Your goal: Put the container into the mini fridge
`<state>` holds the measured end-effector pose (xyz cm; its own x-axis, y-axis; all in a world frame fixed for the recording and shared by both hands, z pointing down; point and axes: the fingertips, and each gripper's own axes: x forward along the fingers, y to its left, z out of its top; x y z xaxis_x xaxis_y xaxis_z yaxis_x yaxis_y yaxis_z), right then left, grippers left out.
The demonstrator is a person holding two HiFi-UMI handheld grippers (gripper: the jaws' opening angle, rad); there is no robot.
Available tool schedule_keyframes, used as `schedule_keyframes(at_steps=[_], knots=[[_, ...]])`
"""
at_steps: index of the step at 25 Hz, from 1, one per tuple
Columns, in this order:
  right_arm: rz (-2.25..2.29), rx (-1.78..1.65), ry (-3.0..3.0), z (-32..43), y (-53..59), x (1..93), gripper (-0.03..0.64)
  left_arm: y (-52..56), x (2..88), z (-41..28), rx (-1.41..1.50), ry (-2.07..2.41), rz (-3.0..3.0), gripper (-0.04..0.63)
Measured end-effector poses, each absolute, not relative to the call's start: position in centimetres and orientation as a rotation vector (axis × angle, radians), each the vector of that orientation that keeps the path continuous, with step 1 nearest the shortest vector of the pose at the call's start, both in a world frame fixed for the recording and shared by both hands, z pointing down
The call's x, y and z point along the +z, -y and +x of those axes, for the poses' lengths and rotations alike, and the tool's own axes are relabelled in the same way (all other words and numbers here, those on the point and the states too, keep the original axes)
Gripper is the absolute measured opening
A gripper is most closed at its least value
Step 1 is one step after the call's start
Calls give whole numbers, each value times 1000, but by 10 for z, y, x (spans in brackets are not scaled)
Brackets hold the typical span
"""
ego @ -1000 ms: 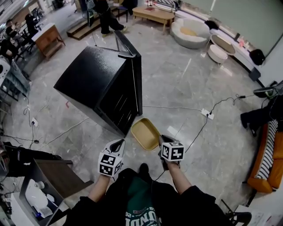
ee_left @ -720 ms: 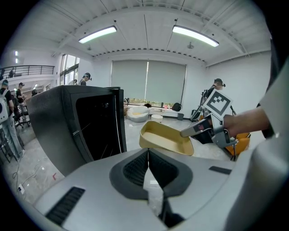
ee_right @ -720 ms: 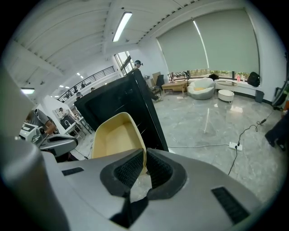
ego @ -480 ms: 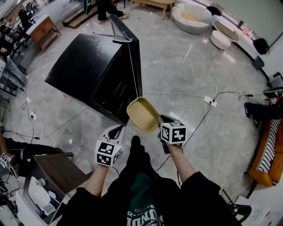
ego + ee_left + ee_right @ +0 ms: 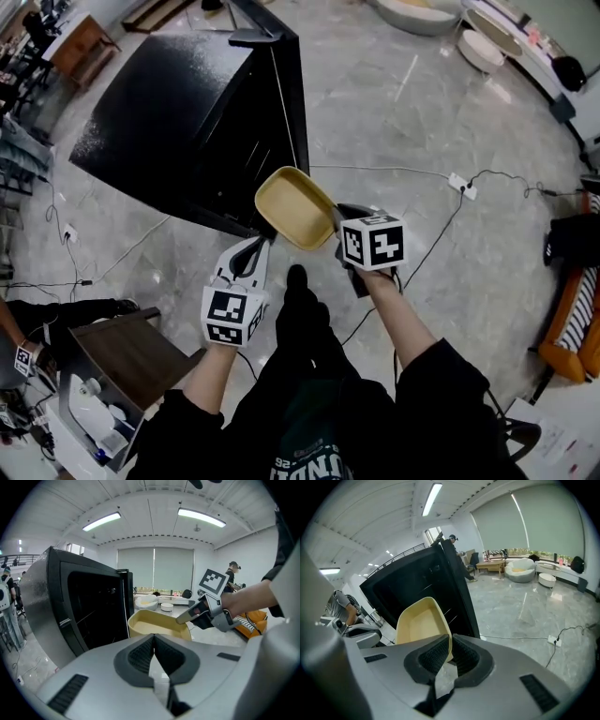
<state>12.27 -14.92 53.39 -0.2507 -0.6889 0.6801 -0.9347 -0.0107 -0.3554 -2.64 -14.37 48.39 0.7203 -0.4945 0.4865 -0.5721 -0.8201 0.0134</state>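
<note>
A pale marble floor (image 5: 450, 112) spread around the black mini fridge (image 5: 178, 122), with a white power strip (image 5: 463, 186) and its cable lying well off to the fridge's right and a dark wooden table (image 5: 131, 361) on the near side of the fridge, at its left.

The beige container (image 5: 292, 208) hung in the air just before the fridge's near front corner, open side up and empty. A second earlier it had sat low by that same corner, close to the floor. Since then it had come up and in toward the dark front, where shelf lines showed. The fridge itself now filled more of the head view than before.

The right gripper (image 5: 342, 225) was clamped on the container's near rim. In its own view the two jaws pinched the thin beige wall (image 5: 419, 623) between them, with the fridge (image 5: 417, 583) rising behind.

The left gripper (image 5: 251, 255) rested beside the container, on the near side of the fridge corner and slightly further forward than a second ago. Its jaws were pressed together with nothing between them. Its view looked over the container (image 5: 154, 624) toward the fridge front (image 5: 70, 606).
</note>
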Motion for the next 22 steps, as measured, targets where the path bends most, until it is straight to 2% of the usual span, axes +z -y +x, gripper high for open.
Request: schedule_keyframes(at_steps=[14,22], knots=[[1668,1085,1973,133,200,585,46,176,545,-18,743,880,2741,14],[1620,1073,1994,114,240,608,46,191,565,-31,772,913,2705,14]])
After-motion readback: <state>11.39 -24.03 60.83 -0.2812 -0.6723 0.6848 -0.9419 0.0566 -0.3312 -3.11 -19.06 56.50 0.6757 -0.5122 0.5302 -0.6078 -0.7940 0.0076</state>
